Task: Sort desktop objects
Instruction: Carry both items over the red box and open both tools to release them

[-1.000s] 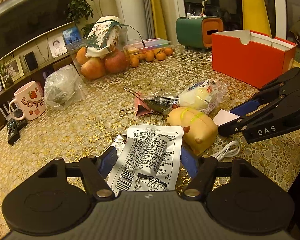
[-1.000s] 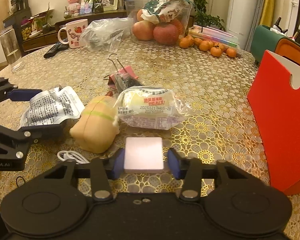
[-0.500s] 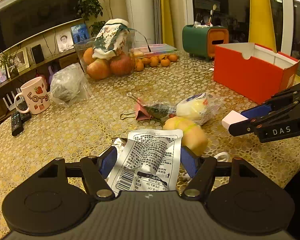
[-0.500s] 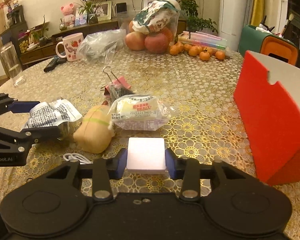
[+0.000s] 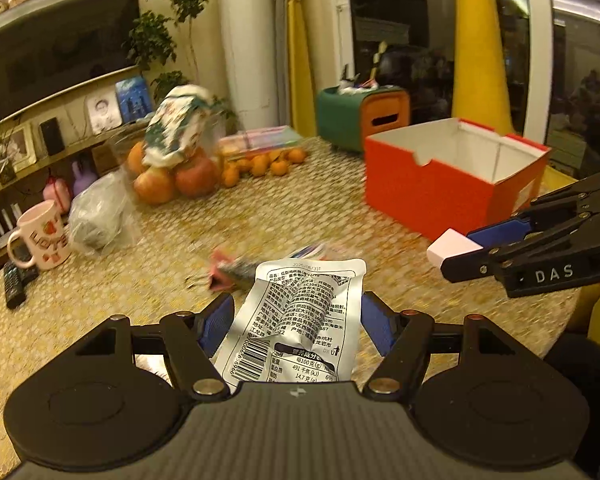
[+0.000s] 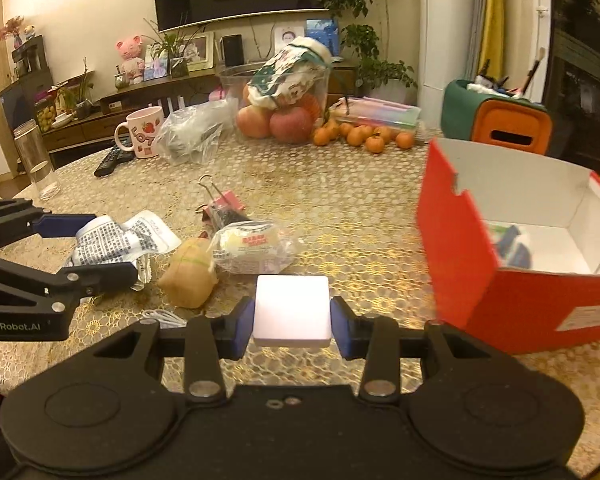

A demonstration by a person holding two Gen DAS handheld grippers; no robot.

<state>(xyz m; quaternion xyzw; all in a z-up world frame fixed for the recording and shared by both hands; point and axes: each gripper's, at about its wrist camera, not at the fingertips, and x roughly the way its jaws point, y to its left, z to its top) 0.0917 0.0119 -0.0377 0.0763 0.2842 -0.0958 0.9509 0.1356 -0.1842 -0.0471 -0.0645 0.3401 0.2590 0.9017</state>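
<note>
My left gripper (image 5: pixel 296 318) is shut on a crumpled silver snack packet (image 5: pixel 300 328) with printed text, held above the table; the same gripper (image 6: pixel 104 248) and packet (image 6: pixel 120 238) show at the left of the right wrist view. My right gripper (image 6: pixel 292 320) is shut on a white square block (image 6: pixel 291 310), also lifted; that gripper (image 5: pixel 466 250) and its block (image 5: pixel 452 246) appear at the right in the left wrist view. An open red box (image 6: pixel 520 248) with a white inside stands to the right, and some items lie in it.
On the lace-covered table (image 6: pixel 360 208) lie a yellow wrapped bun (image 6: pixel 190 270), a clear-wrapped pastry (image 6: pixel 252 246), a pink binder clip (image 6: pixel 220 204) and a white cable (image 6: pixel 160 316). Further back are a strawberry mug (image 6: pixel 144 132), a plastic bag (image 6: pixel 192 132), a fruit container (image 6: pixel 284 108), tangerines (image 6: pixel 364 138), a remote (image 6: pixel 114 158), a glass (image 6: pixel 38 160).
Both grippers have risen from the table with their loads. The box's inside has come into sight, and the table items look lower and further off in both views.
</note>
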